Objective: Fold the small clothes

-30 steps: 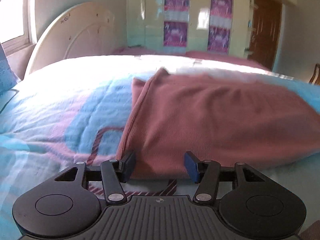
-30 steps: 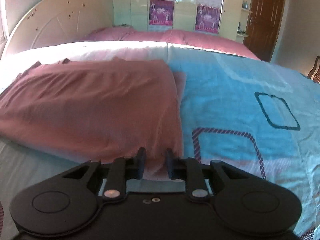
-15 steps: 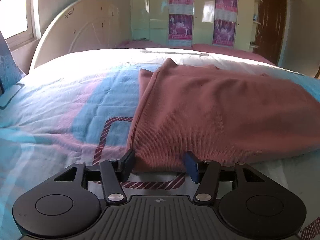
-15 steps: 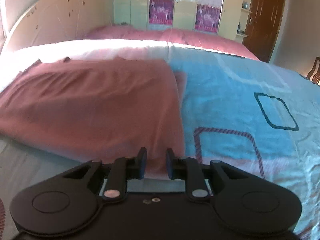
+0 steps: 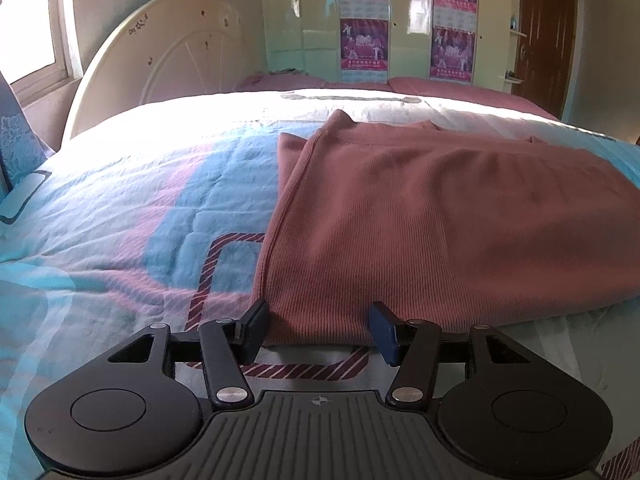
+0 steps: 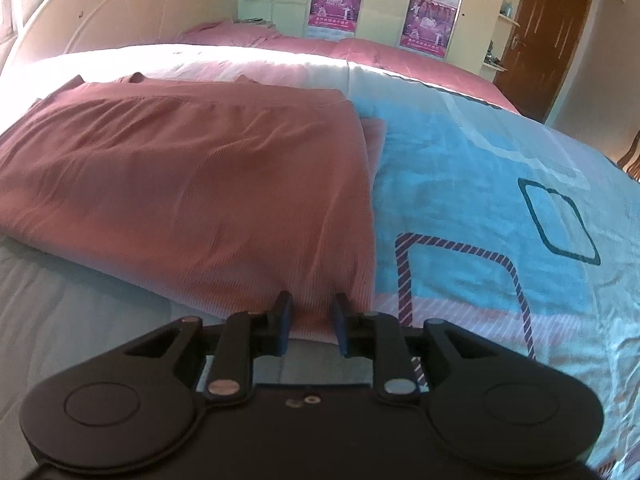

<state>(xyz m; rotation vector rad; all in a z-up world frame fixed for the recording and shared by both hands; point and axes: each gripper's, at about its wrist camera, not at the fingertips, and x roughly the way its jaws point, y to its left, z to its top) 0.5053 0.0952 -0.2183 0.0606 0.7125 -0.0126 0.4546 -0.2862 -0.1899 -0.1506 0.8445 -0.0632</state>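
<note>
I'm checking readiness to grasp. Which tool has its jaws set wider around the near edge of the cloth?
The left tool: its jaws stand wide apart around the pink cloth corner, whereas the right tool shows only a narrow gap.

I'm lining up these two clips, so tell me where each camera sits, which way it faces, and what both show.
Left wrist: on the left gripper, looking down over the near left corner of the folded dusty-pink ribbed garment; open jaws straddle its hem.
Right wrist: on the right gripper, at the garment's near right corner; its narrow jaws flank the hem.
Shared: garment, blue patterned bedspread, cream headboard, postered wardrobe.
</note>
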